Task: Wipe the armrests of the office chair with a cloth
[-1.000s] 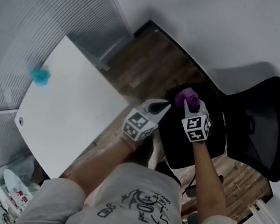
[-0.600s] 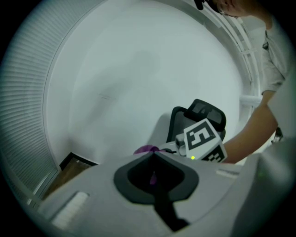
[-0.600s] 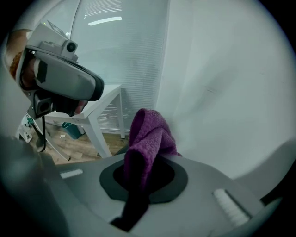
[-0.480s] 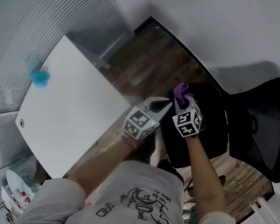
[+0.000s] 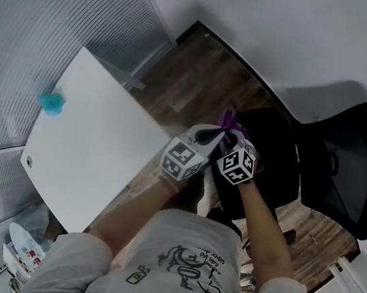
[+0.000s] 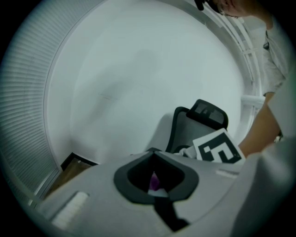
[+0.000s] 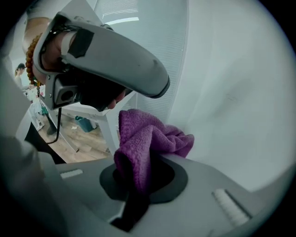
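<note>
My right gripper point(image 5: 232, 137) is shut on a bunched purple cloth point(image 5: 229, 120), which stands up out of the jaws point(image 7: 144, 139). It hovers over the front of the black office chair's seat point(image 5: 274, 165). The left gripper point(image 5: 210, 137) sits right beside it, tips touching or nearly touching the cloth. Its jaws meet at the tip, with only a sliver of purple cloth point(image 6: 154, 181) showing through the hollow behind them. The right gripper view has the left gripper point(image 7: 157, 85) just above the cloth. The chair's mesh back point(image 6: 200, 121) stands against the white wall.
A white table point(image 5: 94, 142) lies to the left, with a small teal object point(image 5: 52, 101) near its far edge. Ribbed blinds point(image 5: 37, 23) run along the left. The wooden floor point(image 5: 194, 82) shows between table and chair. A white wall point(image 5: 310, 45) stands behind the chair.
The right gripper has carried the purple cloth leftward, from above the seat to right beside the left gripper. The left gripper has barely moved.
</note>
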`<state>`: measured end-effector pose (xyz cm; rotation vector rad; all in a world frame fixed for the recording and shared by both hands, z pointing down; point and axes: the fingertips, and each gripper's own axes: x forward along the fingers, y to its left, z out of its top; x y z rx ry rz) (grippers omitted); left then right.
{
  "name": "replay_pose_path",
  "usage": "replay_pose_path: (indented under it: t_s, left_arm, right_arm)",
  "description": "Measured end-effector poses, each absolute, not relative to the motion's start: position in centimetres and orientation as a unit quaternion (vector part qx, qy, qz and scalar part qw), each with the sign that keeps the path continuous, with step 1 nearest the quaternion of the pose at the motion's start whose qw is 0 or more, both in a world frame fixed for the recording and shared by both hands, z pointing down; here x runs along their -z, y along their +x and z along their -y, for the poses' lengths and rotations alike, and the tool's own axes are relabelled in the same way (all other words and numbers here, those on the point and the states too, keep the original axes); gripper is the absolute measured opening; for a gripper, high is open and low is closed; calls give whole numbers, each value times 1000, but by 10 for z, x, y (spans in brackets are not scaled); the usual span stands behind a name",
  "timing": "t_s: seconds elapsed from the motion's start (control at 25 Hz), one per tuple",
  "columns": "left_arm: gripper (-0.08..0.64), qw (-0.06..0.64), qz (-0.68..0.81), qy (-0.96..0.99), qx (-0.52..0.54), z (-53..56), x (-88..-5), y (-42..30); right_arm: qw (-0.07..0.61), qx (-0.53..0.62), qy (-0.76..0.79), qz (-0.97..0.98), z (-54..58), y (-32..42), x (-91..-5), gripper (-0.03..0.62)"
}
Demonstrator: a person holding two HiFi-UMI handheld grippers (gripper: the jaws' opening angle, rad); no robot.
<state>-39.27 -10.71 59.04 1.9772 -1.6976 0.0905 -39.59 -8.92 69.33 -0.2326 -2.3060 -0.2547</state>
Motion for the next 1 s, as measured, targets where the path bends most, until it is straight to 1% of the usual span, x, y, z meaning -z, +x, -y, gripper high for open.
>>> replay_pose_path:
  t_s: [0.24, 1.0]
  left_arm:
    - [0, 264, 624, 734, -38, 112, -590, -378]
    - [0, 269, 618, 738, -45, 127, -599, -374]
  right_arm:
    - [407, 157, -91, 895, 111, -377, -693, 25]
    - [453, 120, 28, 883, 274, -328, -710, 25]
